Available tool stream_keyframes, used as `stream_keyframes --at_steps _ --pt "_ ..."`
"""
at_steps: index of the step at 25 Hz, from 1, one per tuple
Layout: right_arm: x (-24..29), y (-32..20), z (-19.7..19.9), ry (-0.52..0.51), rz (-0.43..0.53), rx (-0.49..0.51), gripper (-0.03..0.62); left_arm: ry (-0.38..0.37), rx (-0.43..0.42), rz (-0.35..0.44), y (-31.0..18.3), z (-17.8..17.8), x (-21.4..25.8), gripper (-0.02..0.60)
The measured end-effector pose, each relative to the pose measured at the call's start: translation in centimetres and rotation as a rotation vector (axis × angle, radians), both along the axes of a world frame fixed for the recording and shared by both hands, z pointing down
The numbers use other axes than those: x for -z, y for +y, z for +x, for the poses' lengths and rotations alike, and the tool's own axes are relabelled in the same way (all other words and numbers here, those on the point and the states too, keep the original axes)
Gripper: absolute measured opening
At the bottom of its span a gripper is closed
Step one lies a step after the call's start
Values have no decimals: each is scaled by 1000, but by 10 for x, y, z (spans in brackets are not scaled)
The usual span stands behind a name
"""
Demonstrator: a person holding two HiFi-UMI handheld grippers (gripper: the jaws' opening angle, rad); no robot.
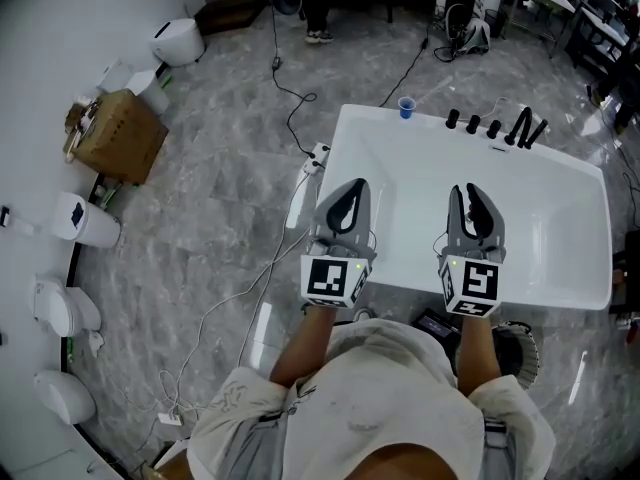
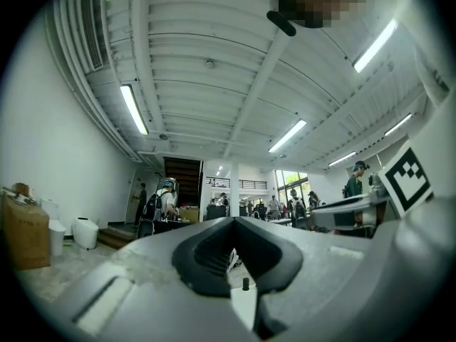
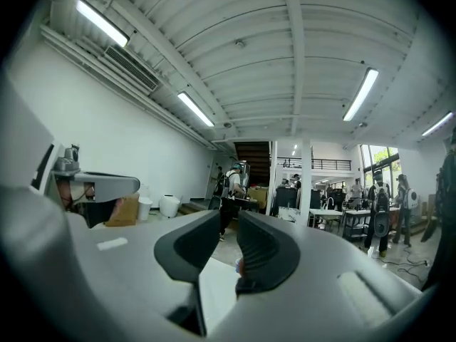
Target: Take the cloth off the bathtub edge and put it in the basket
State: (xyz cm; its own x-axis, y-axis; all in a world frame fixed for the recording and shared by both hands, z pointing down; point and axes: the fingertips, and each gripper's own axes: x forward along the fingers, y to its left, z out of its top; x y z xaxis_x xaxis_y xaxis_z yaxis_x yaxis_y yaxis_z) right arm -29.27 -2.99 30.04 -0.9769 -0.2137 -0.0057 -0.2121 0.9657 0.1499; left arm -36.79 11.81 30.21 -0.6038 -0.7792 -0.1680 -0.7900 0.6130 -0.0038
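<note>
head view, looking steeply down. the white bathtub (image 1: pixel 545 223) fills the middle right of the frame. a blue cup (image 1: pixel 406 107) and a row of dark tap fittings (image 1: pixel 495 126) stand on its far rim.

we find no cloth in any view. every stretch of rim we can see is bare, and the near edge is partly covered by the grippers and the person's arms, so the cloth's place is unknown to us. at the lower right, half hidden behind the right forearm, is a dark round thing with a pale meshed edge (image 1: pixel 522 346). it may be the basket, but we cannot see what is in it.

left gripper (image 1: pixel 352 186): it sits above the near rim at centre frame. in its own view (image 2: pixel 231 221) the dark tips meet, with nothing between them.

right gripper (image 1: pixel 470 190): it sits just beside the left one, apart from it, over the same rim. in its own view (image 3: pixel 228 218) the jaws stand almost together. a thin slit of floor shows through and nothing is pinched.

both gripper views show ceiling lights and the far room rather than the tub. we judge the tools are carried roughly level and side by side, a neutral carrying pose rather than a reach. we would look down to find the cloth before any grasp.
</note>
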Motion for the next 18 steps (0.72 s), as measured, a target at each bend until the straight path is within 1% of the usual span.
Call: stream_keyframes --at_steps 2,3,4,7,10,14,18 --pt "9 4 1 -27 2 10 53 -9 -5 7 0 0 7 0" --pt "14 6 1 -41 4 16 14 -15 -5 12 0 -1 10 0" --pt "18 7 1 -55 5 23 3 -21 -3 15 -1 -2 13 0" --pt "25 11 5 -88 2 36 3 -29 3 11 -2 -4 14 0" --pt "27 13 6 -88 26 36 3 -38 3 -14 -4 -6 14 0" --pt "26 16 5 -82 41 42 2 -11 10 -4 -5 -6 12 0" --pt "26 19 -1 -88 36 43 3 -43 -6 -28 -4 -8 9 0"
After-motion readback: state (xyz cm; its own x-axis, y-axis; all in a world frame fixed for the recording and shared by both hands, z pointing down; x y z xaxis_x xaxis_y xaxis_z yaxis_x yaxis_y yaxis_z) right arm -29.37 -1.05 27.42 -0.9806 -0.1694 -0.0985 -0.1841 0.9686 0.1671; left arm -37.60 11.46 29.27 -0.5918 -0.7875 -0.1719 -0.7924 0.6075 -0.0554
